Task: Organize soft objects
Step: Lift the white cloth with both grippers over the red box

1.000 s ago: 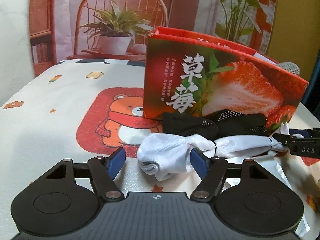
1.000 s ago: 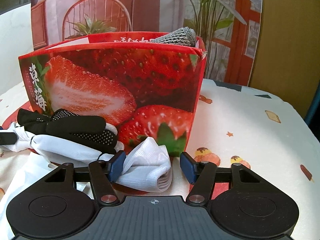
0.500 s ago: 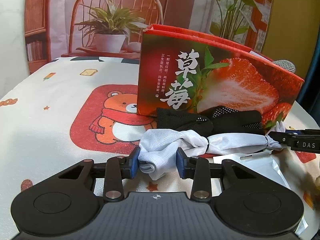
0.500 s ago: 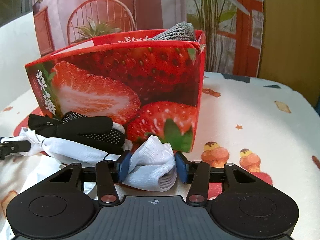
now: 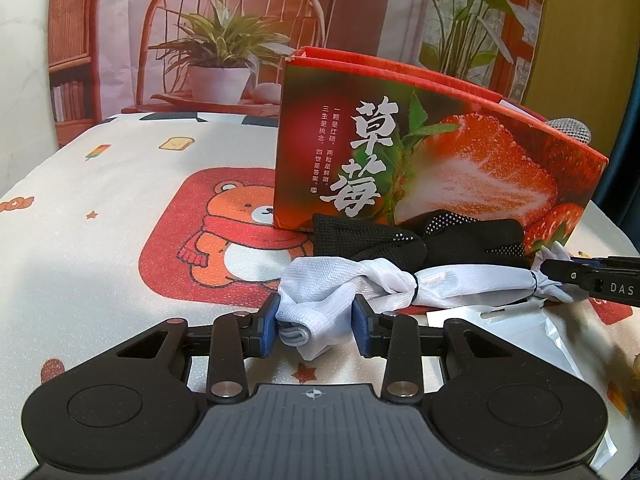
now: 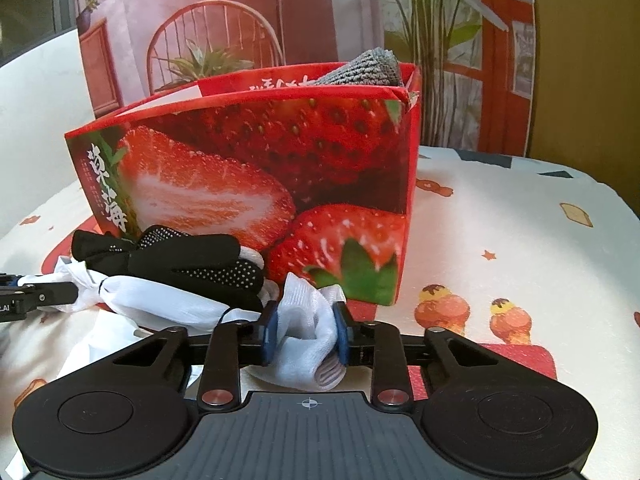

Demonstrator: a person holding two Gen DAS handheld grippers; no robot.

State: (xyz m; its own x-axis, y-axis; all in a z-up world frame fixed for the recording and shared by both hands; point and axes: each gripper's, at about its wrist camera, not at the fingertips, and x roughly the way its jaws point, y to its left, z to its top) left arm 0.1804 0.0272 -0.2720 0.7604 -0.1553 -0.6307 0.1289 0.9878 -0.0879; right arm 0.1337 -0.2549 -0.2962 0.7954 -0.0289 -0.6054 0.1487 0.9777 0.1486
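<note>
We are clamping both grippers (image 5: 316,330) (image 6: 306,334) on the limp white tied fabric bundle's (image 5: 400,286) ends (soft, light, sagging) before the red strawberry-printed cardboard box (image 5: 440,168).

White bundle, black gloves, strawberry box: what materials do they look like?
White bundle: thin knit or mesh fabric, matte; fine weave shows, and it bunches where thin ties cinch it. Black gloves: dark knit fabric with rows of small pale grip dots, probably rubbery. Strawberry box: printed cardboard, slightly glossy, with folded edges and a dented corner.
</note>
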